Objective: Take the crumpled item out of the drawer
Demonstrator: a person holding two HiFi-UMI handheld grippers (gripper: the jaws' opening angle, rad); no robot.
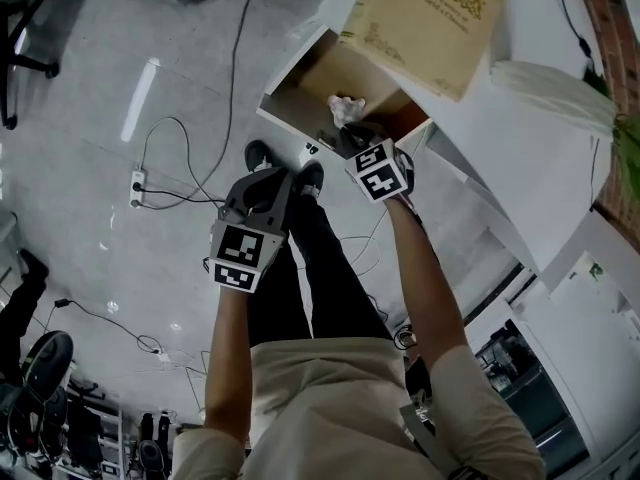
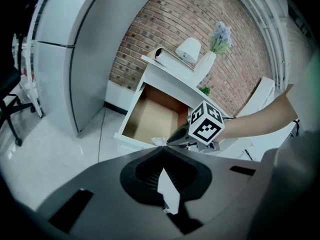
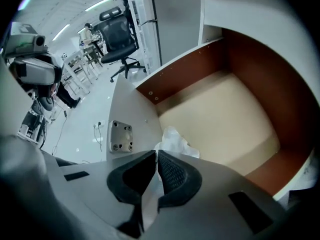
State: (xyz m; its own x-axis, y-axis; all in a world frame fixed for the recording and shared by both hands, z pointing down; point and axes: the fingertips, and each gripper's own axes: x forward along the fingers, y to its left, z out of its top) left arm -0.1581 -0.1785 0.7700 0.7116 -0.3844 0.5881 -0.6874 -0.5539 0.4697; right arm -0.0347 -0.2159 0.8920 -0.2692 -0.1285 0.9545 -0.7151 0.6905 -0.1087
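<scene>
The crumpled item (image 3: 176, 143) lies against the near front wall of the open drawer (image 3: 235, 124); the right gripper (image 3: 157, 159) is pinched onto it; it looks light, soft and tearable, so a thick fold seems best; the left gripper (image 2: 161, 153) hangs closed, empty

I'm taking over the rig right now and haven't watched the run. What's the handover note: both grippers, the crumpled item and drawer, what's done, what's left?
Grippers: the left gripper has its fingers together with nothing between them, held back from the drawer. The right gripper points down into the open drawer, fingers closed on an edge of the crumpled white item.
Things: the item is still inside the drawer, at its front; nothing else shows in it.
Done: drawer open, item gripped.
Left: lift the item up and out, clear of the drawer.
</scene>
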